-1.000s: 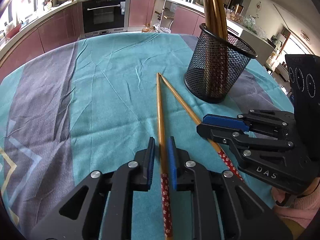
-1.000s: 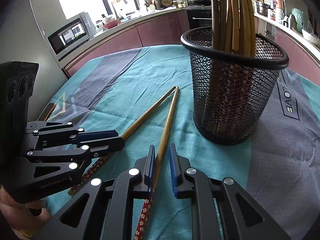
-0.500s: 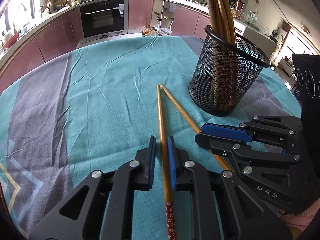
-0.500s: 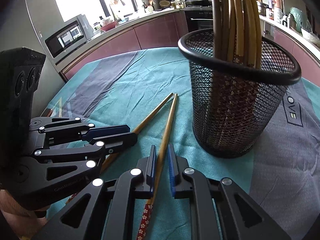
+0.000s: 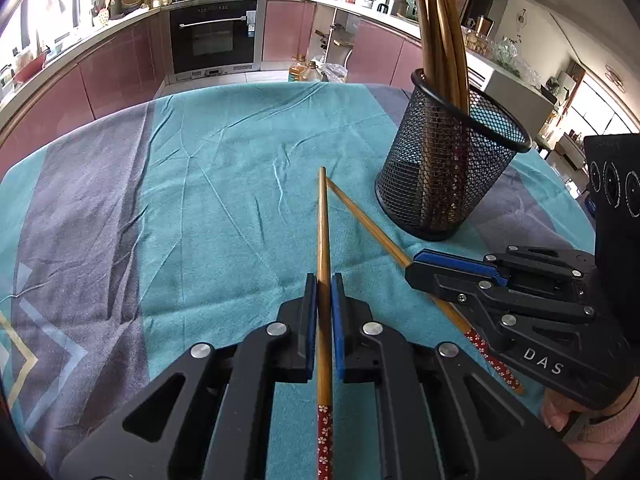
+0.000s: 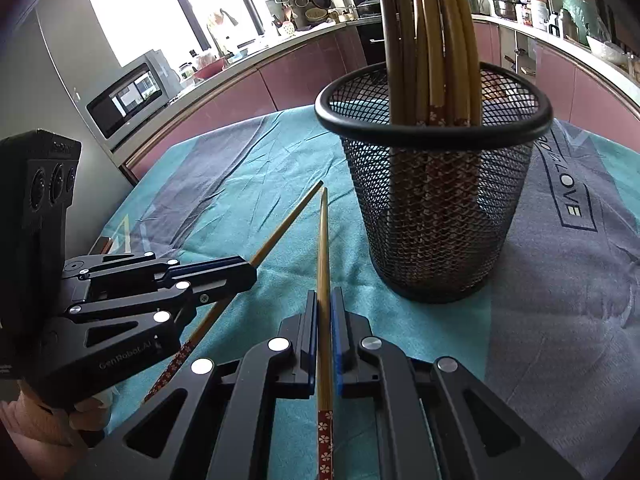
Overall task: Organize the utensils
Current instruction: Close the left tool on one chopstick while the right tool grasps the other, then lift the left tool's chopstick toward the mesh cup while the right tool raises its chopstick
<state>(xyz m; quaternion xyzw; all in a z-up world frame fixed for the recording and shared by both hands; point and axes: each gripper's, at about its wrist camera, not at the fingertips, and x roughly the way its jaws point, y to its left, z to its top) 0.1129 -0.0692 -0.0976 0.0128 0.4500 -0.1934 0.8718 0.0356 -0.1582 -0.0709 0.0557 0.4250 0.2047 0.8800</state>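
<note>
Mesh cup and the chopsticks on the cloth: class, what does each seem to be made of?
Round black mesh cup: likely painted metal, given its see-through wire lattice and solid rim. Two tan chopsticks: apparently bamboo or wood, matte, with red floral-patterned ends.

Left hand-held gripper (image 5: 324,280) is pointing fwd, blue pads nearly together, pinching a thin stick. Right hand-held gripper (image 6: 325,294) is doing the same, lying just beside & angled toward the left. Person's hand (image 6: 60,428) is gripping left handle.
</note>
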